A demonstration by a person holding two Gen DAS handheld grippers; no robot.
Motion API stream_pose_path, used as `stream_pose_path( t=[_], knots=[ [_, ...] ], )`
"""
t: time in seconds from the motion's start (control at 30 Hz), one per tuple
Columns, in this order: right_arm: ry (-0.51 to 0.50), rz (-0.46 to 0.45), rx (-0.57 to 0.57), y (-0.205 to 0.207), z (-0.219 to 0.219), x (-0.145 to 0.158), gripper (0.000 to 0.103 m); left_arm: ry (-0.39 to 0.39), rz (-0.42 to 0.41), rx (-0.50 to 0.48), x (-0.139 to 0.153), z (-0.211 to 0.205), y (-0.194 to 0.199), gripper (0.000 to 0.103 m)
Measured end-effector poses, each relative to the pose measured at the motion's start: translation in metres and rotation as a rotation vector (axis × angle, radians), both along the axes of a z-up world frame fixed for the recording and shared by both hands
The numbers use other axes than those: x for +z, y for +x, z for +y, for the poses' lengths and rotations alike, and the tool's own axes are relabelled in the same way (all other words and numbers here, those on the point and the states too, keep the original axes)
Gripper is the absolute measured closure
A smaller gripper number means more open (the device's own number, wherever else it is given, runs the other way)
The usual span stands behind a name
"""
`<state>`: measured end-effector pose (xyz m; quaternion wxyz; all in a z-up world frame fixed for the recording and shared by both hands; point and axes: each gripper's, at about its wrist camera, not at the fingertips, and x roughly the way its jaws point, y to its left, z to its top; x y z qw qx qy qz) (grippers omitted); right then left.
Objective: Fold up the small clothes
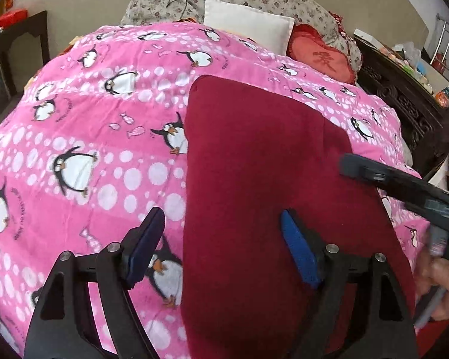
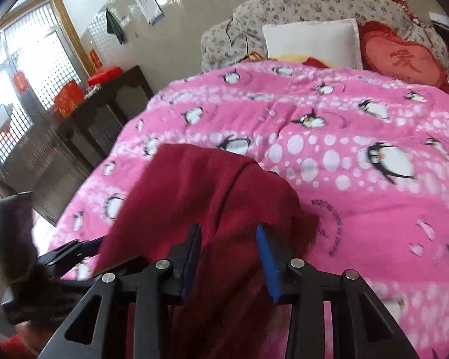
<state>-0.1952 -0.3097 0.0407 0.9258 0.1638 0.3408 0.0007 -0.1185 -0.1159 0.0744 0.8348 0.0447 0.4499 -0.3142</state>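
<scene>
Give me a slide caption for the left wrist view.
Open left gripper over dark red garment on pink penguin blanket.

My left gripper (image 1: 223, 233): black triangular-cutout finger frames w/ round silver pivot screws; one pad dark navy, other bright blue. My right gripper (image 2: 229, 245): same black frames, silver screws, blue pads; seen from left cam as a black bar-shaped body. Right hand (image 1: 443, 290): bare skin, around a grey handle; red sleeve edge below.
</scene>
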Motion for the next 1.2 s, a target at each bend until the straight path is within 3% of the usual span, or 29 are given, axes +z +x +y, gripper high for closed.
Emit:
stream_pose_path(
  t=[0.13, 0.27, 0.3, 0.33, 0.4, 0.53, 0.67, 0.8, 0.9, 0.93, 1.2],
  knots=[
    [-0.069, -0.011, 0.075, -0.040, 0.034, 0.008, 0.065, 0.004, -0.020, 0.003, 0.004, 0.008, -0.012, 0.023],
    [-0.259, 0.099, 0.033, -0.049, 0.059, -0.035, 0.065, 0.009, -0.038, 0.008, -0.002, 0.008, -0.022, 0.023],
    [-0.235, 0.108, 0.021, -0.050, 0.056, -0.040, 0.060, 0.007, -0.044, 0.008, -0.002, 0.007, -0.023, 0.023],
    [-0.160, 0.103, 0.021, -0.052, 0.051, -0.041, 0.059, 0.017, -0.056, 0.016, -0.003, 0.006, -0.025, 0.023],
    [-0.101, 0.067, 0.017, -0.061, 0.045, -0.031, 0.059, 0.031, -0.091, 0.027, 0.002, 0.005, -0.033, 0.023],
    [-0.123, -0.033, 0.005, -0.081, 0.048, -0.003, 0.058, 0.031, -0.144, 0.037, 0.010, 0.011, -0.042, 0.023],
    [-0.152, -0.095, -0.004, -0.075, 0.060, 0.014, 0.058, 0.032, -0.174, 0.069, 0.014, 0.018, -0.045, 0.023],
    [-0.149, -0.072, 0.012, -0.049, 0.063, 0.001, 0.058, 0.022, -0.190, 0.096, 0.015, 0.025, -0.046, 0.023],
    [-0.129, 0.023, 0.005, -0.031, 0.061, -0.030, 0.058, 0.028, -0.215, 0.112, 0.017, 0.029, -0.048, 0.023],
    [-0.129, 0.009, 0.000, -0.033, 0.061, -0.032, 0.058, 0.029, -0.224, 0.119, 0.018, 0.031, -0.048, 0.023],
    [-0.128, -0.043, 0.017, -0.062, 0.072, -0.006, 0.058, 0.046, -0.273, 0.122, 0.022, 0.033, -0.054, 0.023]
  ],
)
